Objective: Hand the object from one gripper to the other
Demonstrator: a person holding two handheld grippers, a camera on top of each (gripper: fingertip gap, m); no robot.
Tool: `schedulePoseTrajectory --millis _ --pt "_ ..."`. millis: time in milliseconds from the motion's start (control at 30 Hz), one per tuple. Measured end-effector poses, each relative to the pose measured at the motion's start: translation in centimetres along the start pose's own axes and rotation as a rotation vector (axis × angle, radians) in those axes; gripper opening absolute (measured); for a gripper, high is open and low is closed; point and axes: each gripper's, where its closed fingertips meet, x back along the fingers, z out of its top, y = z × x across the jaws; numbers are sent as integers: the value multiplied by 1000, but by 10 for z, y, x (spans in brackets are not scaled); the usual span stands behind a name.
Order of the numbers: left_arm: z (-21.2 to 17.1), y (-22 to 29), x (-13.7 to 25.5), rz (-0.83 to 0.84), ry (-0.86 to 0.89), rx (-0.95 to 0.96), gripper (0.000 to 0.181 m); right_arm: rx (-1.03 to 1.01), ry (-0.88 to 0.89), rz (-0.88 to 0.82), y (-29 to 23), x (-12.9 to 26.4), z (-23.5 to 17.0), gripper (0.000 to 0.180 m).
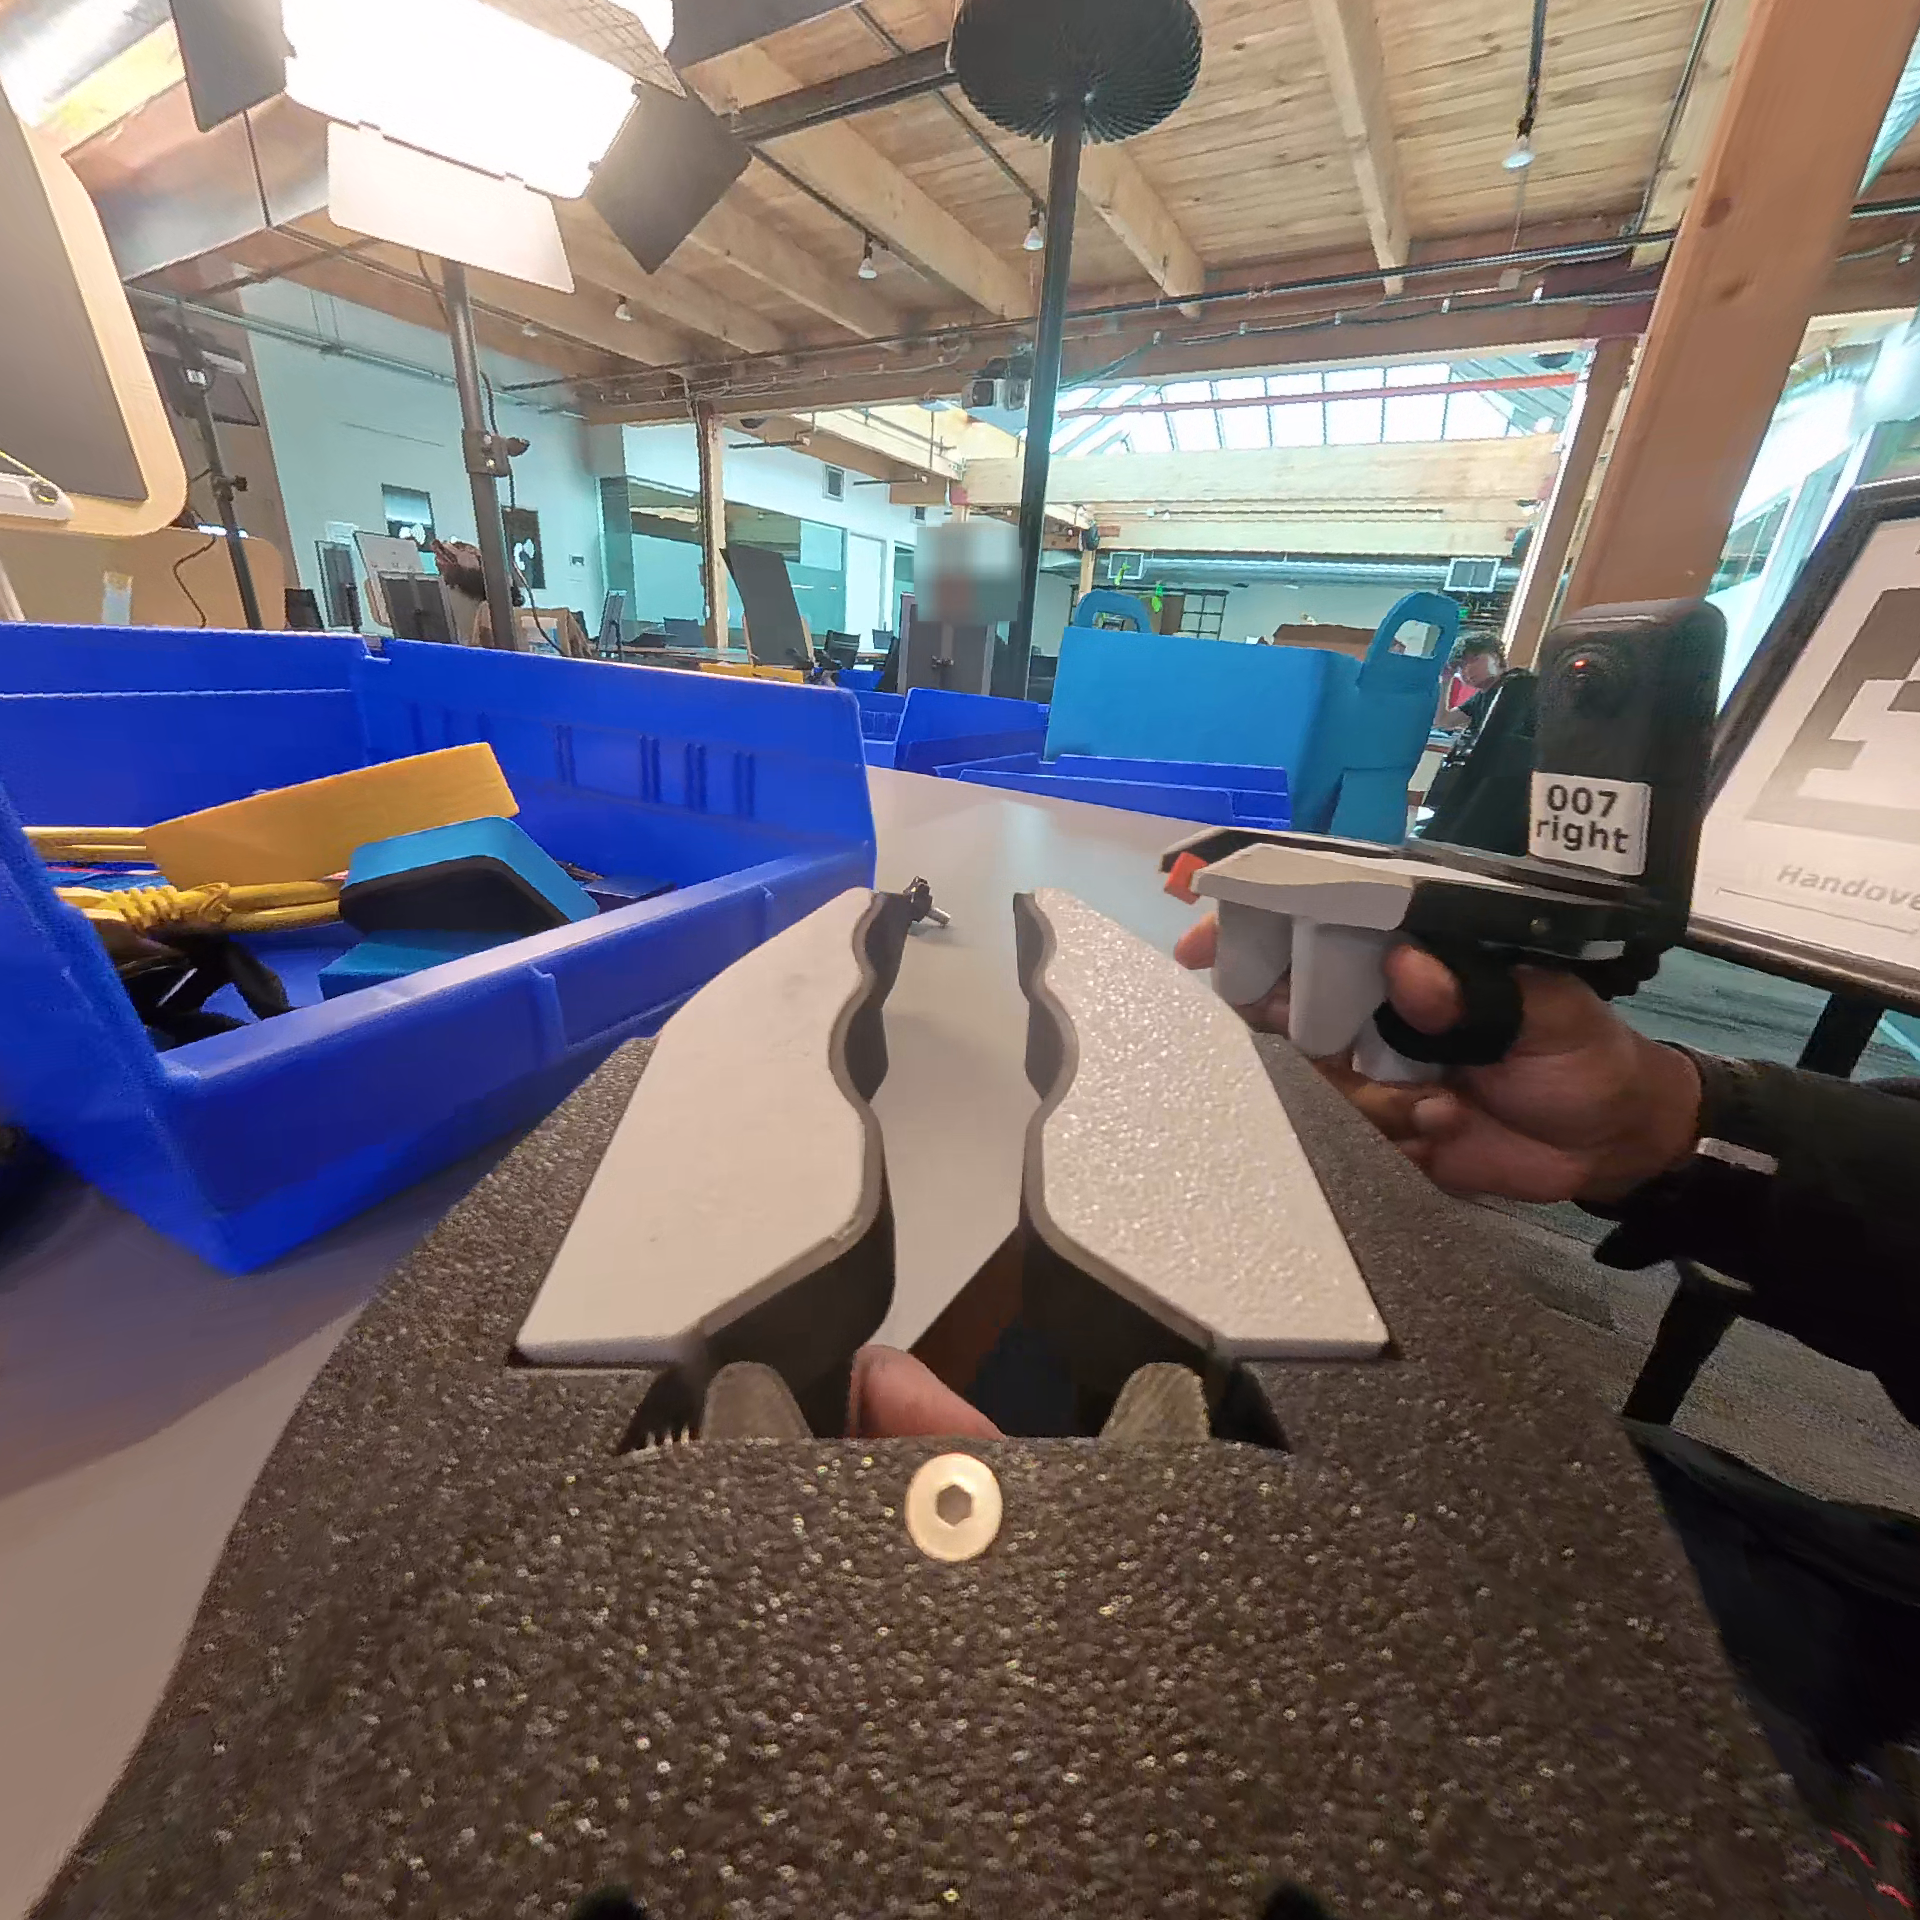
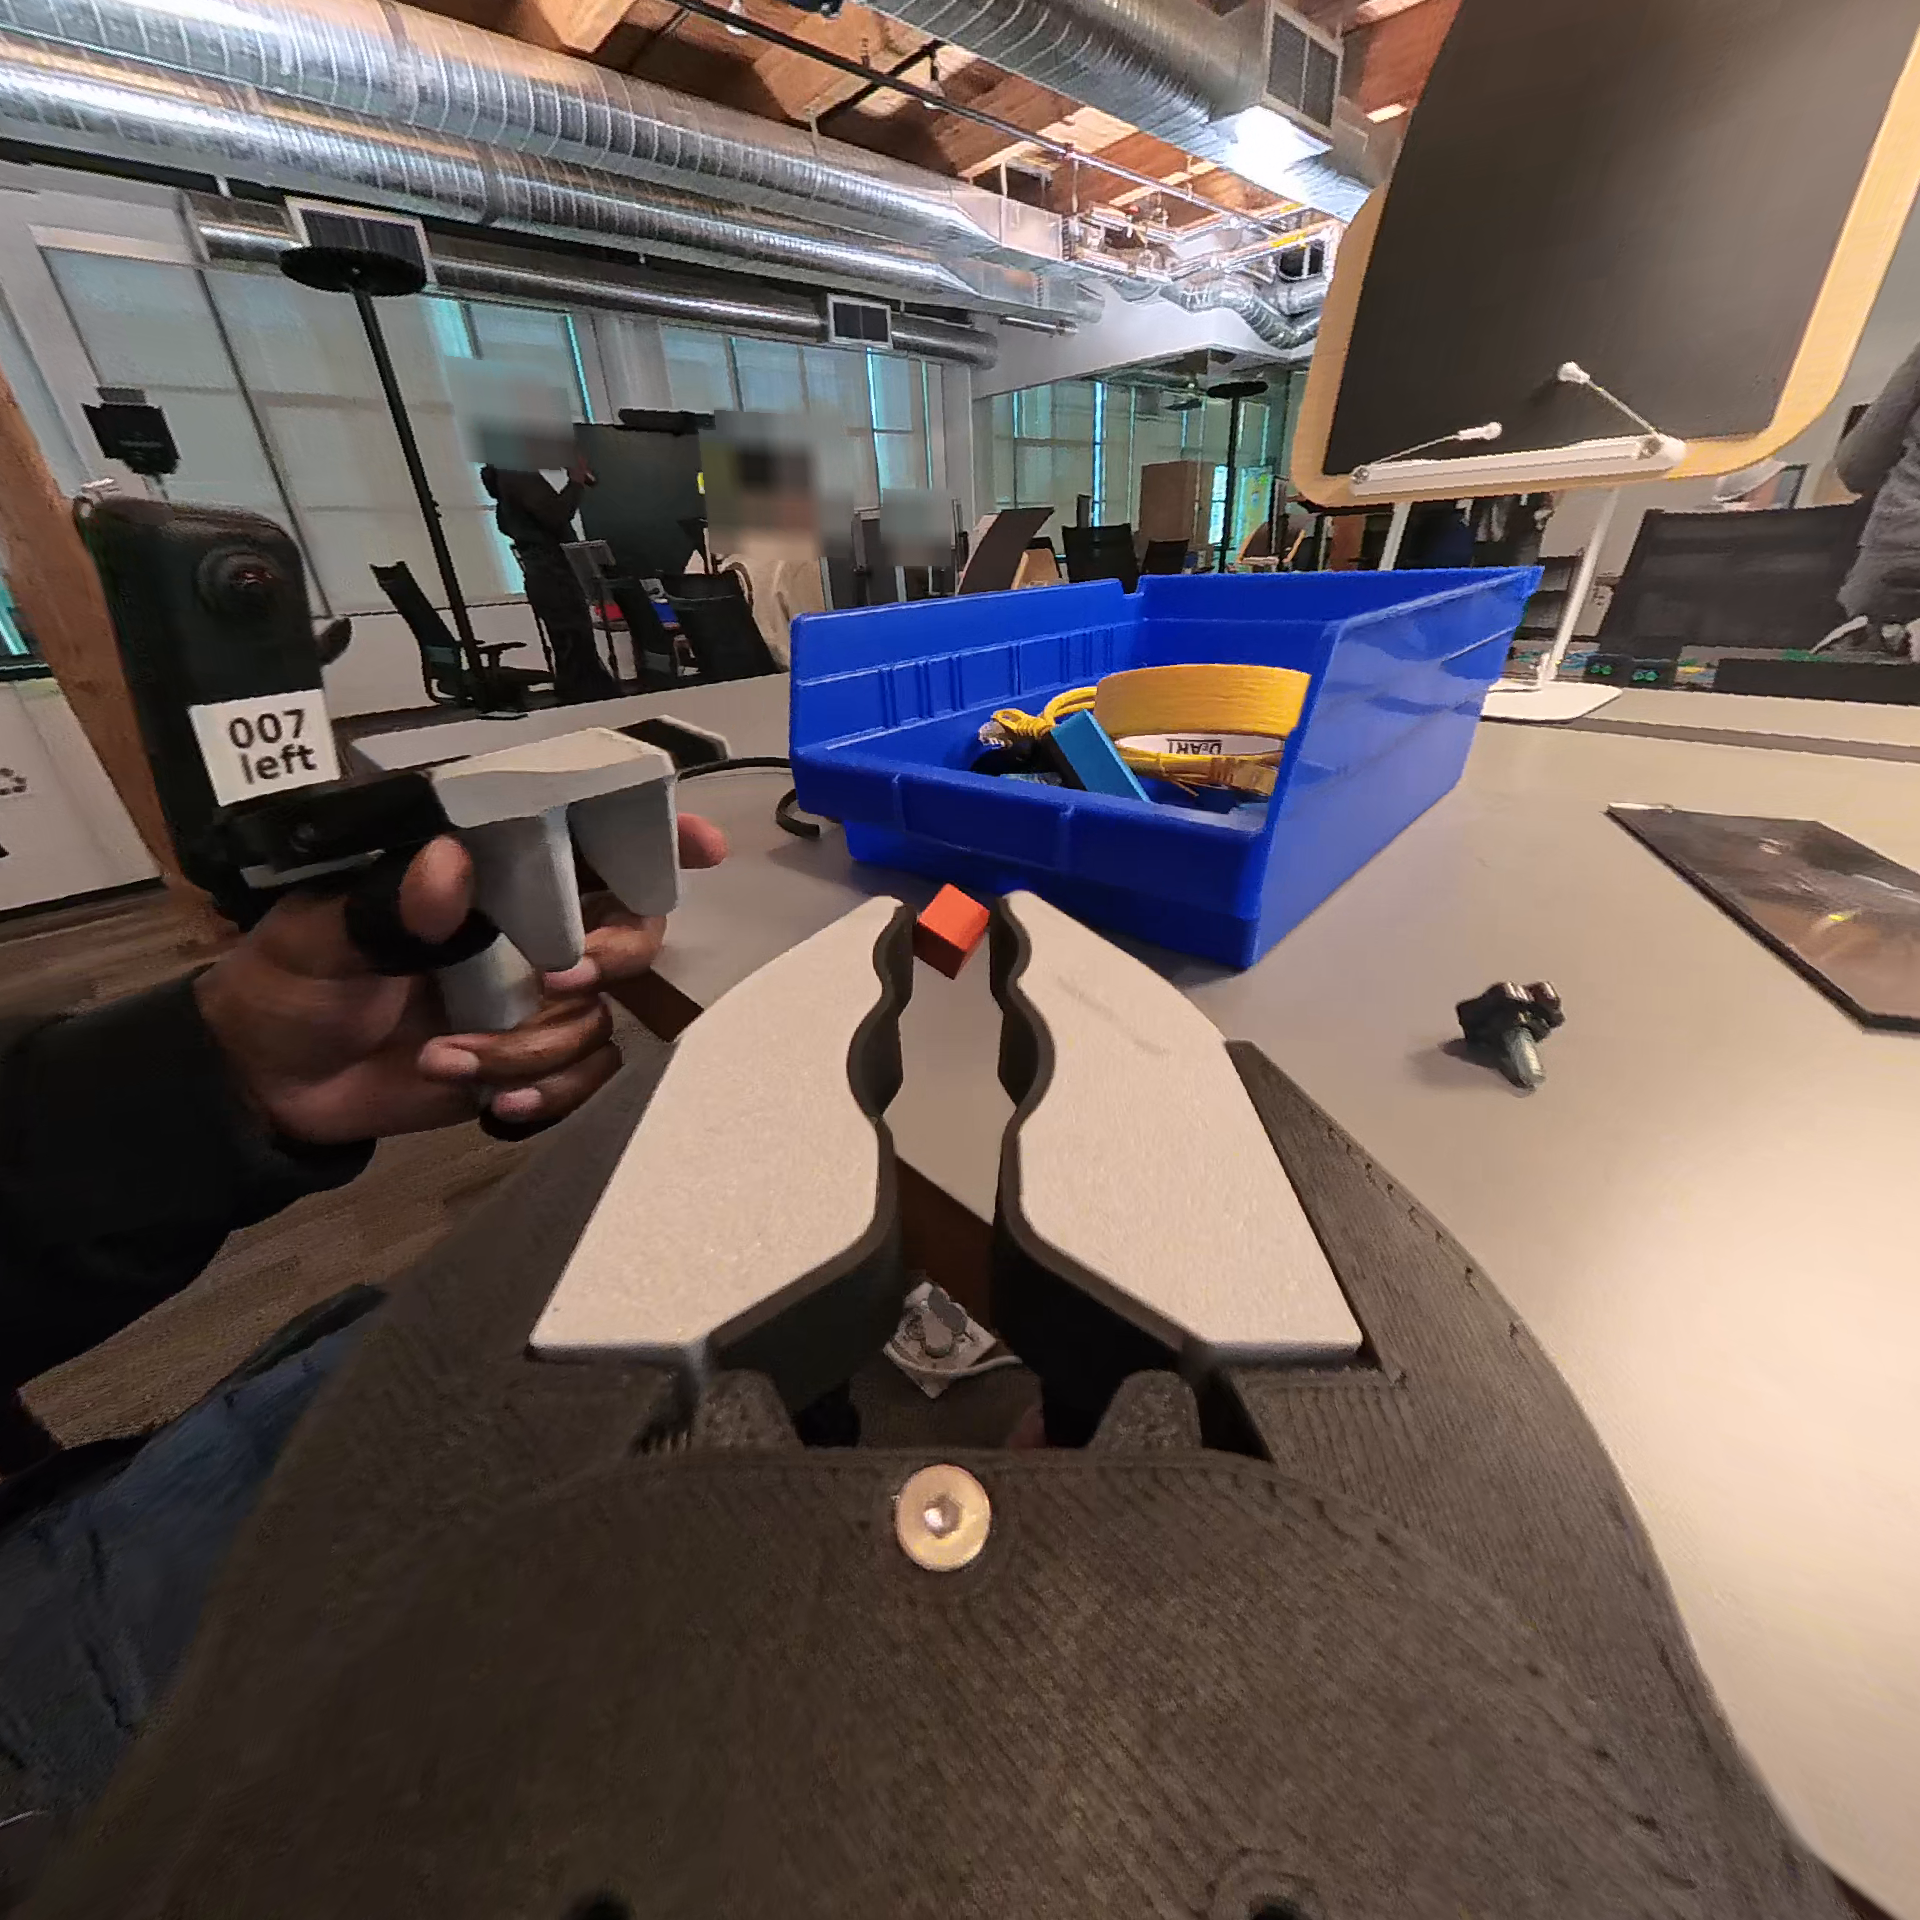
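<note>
A small orange block is pinched between the tips of my right gripper, just in front of the blue bin. In the left wrist view the right gripper comes in from the right, hand-held, with the orange block showing at its tip. My left gripper is open and empty, its jaws apart over the grey table. In the right wrist view the left gripper is held at the left, a short way from the block and not touching it.
A blue bin with yellow tape, a yellow cable and blue blocks stands on the table. A black knob bolt lies loose. A dark flat plate lies at the right. A framed sign stands nearby. Left tips to right tips: about 11 cm. My right gripper's tips are some 15 cm from the black knob bolt.
</note>
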Motion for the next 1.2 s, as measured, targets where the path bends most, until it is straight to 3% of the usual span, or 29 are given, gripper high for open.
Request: schedulePoseTrajectory --millis 200,367,633,1000,1133,1200 --pt "4 17 10 17 -57 71 24 61 -20 83 -22 -21 -1 13" --pt "-5 35 11 2 -166 318 30 200 -34 168 -57 -37 -4 13" --pt "-6 37 23 -37 -122 696 33 410 -33 288 -97 -49 -9 13" --pt "-25 43 31 -100 -229 880 30 533 -57 312 -112 -50 -17 14" --pt "-21 49 27 -152 -208 895 12 542 -66 300 -110 -49 -19 13" --pt "-22 50 26 -156 -214 891 12 542 -70 298 -109 -48 -19 13"
